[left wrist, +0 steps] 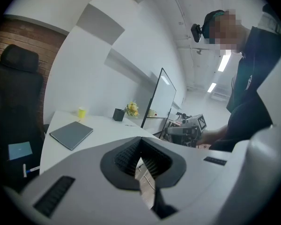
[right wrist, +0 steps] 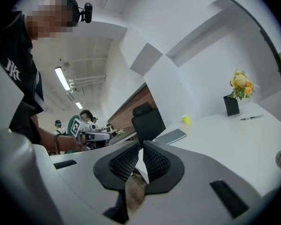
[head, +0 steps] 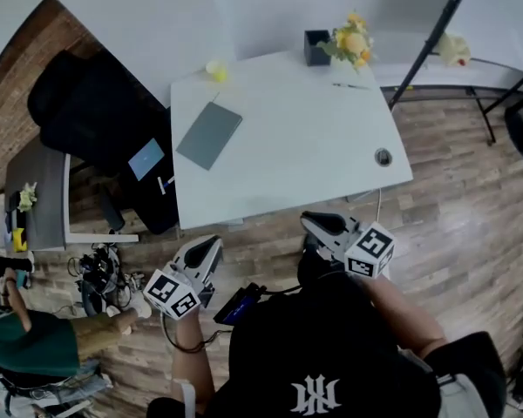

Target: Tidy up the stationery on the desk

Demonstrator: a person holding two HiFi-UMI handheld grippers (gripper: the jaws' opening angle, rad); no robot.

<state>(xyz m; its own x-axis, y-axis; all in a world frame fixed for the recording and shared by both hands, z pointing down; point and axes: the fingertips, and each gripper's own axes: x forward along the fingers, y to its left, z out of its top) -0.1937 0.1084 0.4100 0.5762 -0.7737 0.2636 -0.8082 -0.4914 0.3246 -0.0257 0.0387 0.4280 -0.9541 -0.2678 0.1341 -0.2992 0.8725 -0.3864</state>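
Head view: we are standing short of the white surface (head: pixel 288 159), holding the left hand-held gripper (head: pixel 211 246) and the right hand-held gripper (head: pixel 312 223) off its near edge, well apart from the black pen holder (head: pixel 316 47). A pen (head: pixel 350 85) is lying near the holder, to its right. A grey notebook (head: pixel 209 135) is lying well to its left.

Left gripper view: the jaws are pressing together, empty. The notebook (left wrist: pixel 71 134) is lying flat. We judge it light and stiff, best taken by an edge.

Right gripper view: the jaw tips are meeting on nothing. The pen (right wrist: pixel 251 118) looks thin and likely to roll, so a mid-barrel pinch suits it. Flowers (right wrist: pixel 240 86) are crowding the holder (right wrist: pixel 232 105), but bare surface lies between us and it.
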